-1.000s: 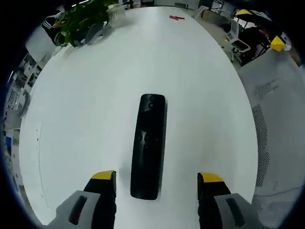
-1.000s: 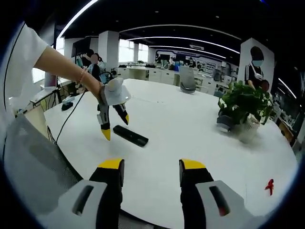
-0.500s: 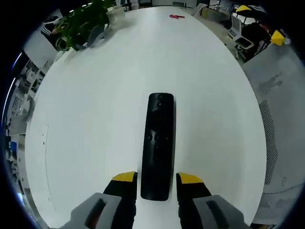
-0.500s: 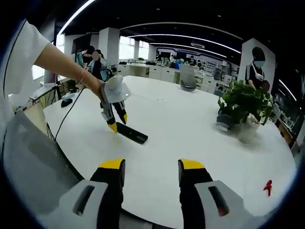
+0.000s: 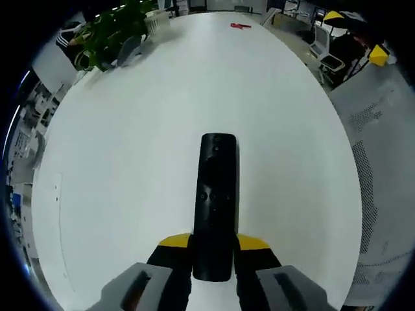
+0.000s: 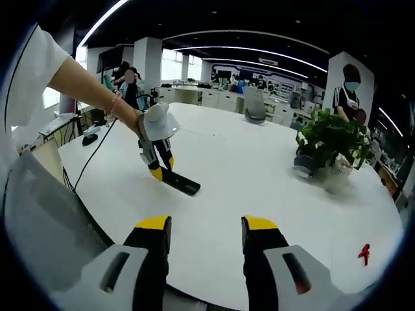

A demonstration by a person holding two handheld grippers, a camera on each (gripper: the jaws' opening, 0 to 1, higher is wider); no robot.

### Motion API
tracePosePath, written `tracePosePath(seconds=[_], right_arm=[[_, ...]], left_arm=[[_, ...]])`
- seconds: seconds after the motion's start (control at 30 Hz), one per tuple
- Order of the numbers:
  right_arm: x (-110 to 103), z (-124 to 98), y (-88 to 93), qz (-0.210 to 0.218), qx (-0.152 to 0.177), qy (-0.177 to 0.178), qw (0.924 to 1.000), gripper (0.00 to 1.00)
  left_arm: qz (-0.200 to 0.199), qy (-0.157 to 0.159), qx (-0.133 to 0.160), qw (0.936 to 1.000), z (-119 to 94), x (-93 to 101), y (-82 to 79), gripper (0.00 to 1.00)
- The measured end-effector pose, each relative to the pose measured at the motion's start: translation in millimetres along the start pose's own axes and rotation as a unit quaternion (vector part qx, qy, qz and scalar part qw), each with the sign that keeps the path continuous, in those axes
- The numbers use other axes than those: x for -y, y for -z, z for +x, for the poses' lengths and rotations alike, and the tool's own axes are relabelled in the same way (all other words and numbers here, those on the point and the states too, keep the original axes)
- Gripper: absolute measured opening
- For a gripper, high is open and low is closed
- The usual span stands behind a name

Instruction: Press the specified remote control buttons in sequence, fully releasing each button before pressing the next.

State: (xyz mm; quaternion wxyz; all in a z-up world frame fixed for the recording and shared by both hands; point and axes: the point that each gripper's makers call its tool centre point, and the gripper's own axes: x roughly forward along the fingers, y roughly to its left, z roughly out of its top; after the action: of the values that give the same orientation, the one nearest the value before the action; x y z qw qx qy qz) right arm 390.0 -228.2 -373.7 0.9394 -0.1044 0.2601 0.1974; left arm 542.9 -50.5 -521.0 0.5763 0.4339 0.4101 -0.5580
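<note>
A long black remote control [image 5: 216, 201] lies on the white table [image 5: 142, 149], its buttons facing up. My left gripper [image 5: 213, 245] is shut on the near end of the remote, one yellow-tipped jaw against each long side. In the right gripper view the same remote [image 6: 179, 183] lies at mid-left, with the left gripper [image 6: 160, 170] clamped on its near end and a person's hand [image 6: 126, 116] holding that tool. My right gripper [image 6: 201, 227] hovers open over the table's near edge, nothing between its jaws, well short of the remote.
A potted green plant [image 6: 332, 144] stands on the table at the right; the same plant [image 5: 110, 35] appears far left in the left gripper view. A small red object [image 6: 364, 253] lies near the table's right edge. Grey mesh chair backs [image 5: 382, 162] border the table.
The left gripper's jaws have closed from wide apart onto the remote's near end. My right gripper has stayed in place, open.
</note>
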Motion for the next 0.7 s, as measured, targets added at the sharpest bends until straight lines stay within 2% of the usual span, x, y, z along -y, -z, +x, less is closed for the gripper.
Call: tracePosePath(seconds=[0.2,0.27,0.5,0.7], right_arm=[[1,0,0.2,-0.001,0.000,0.000,1.0000,0.44],[1,0,0.6,-0.001,-0.001,0.000,1.0000,0.44],[-2,0,-3.0,0.001,0.009,-0.008,0.9999,0.45],[-4,0,-2.6,-0.006,0.006,-0.010,0.9999,0.45]], left_arm=[[0.002,0.000,0.001,1.0000,-1,1.3,0.4,0.24],[0.013,0.000,-0.001,0.9999,-1,3.5,1.3,0.24],[0.026,0.006,0.000,0.9996,-3,21.4,3.2,0.24],[0.018,0.009,0.009,0.9998,-5,36.4,5.8,0.24]])
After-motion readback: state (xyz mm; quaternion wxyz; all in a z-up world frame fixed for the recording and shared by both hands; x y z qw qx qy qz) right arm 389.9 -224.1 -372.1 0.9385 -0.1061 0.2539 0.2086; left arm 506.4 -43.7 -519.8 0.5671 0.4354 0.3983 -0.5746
